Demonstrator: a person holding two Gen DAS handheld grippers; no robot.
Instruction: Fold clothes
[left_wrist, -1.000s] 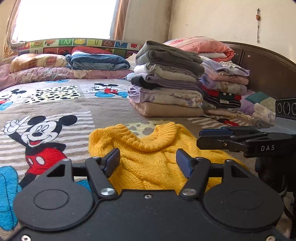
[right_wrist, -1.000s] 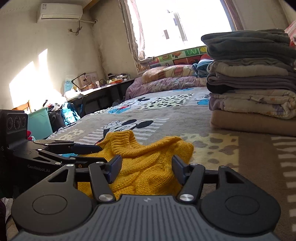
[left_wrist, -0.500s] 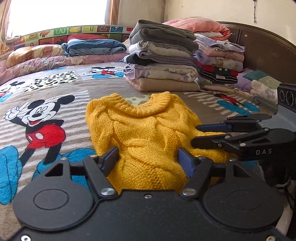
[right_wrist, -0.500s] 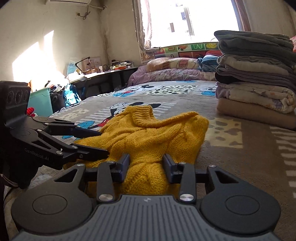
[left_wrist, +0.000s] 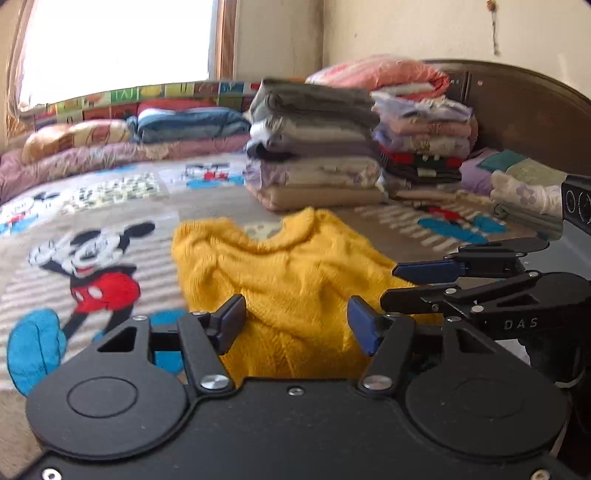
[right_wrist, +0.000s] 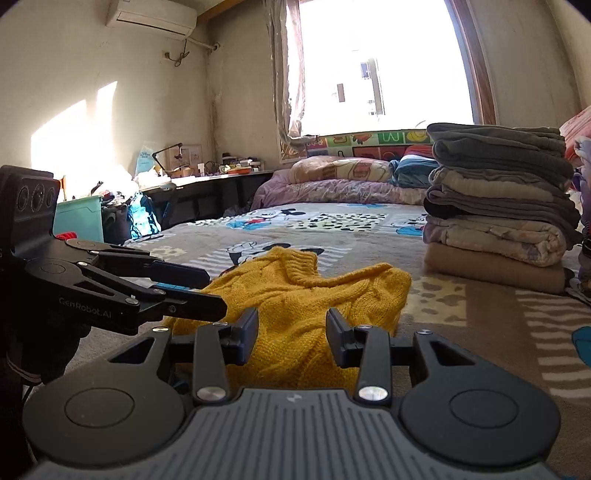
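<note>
Sweater (left_wrist: 295, 280) lay bunched on the bed (left_wrist: 110, 206), near a pile (left_wrist: 314, 158) of folded clothes. Left gripper (left_wrist: 295, 325) and right gripper (right_wrist: 291, 338) hung at its near edge, jaws apart, holding nothing. Thick knit could slip or bunch if they pinched too little.

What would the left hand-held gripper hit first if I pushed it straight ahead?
Most likely the yellow knit sweater: it lies directly between and beyond the open fingers of the left hand-held gripper. Contact cannot be judged here.
</note>
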